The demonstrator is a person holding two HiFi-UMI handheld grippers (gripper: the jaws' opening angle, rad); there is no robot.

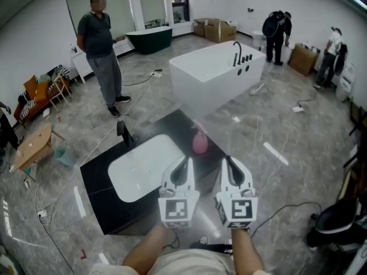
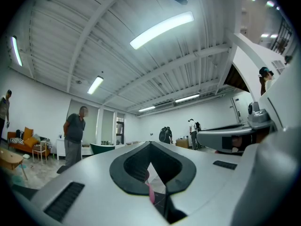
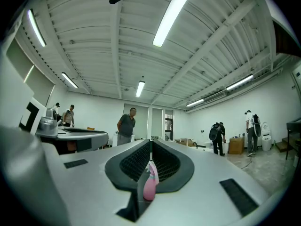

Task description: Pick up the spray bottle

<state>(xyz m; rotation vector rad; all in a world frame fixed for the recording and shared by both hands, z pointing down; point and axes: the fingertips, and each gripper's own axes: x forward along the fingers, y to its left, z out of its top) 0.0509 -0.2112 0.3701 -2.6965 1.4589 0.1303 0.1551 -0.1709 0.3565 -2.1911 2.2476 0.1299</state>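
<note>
The pink spray bottle (image 1: 199,139) stands upright on the black counter (image 1: 97,176), at the right of the white sink basin (image 1: 140,168). Both grippers are held side by side over the counter's near edge, pointing at the bottle and short of it. My left gripper (image 1: 186,162) is shut and holds nothing. The right gripper (image 1: 228,161) is likewise shut and empty. In the left gripper view only a pink sliver of the bottle (image 2: 150,192) shows behind the closed gripper (image 2: 150,144). In the right gripper view the bottle (image 3: 150,185) shows ahead, below the closed gripper (image 3: 151,141).
A black faucet (image 1: 124,134) rises at the basin's far left. Beyond the counter stands a white bathtub (image 1: 215,67). A person (image 1: 102,50) stands at the back left, others (image 1: 276,34) at the back right. Cables (image 1: 281,211) and a wooden stool (image 1: 33,145) lie around the counter.
</note>
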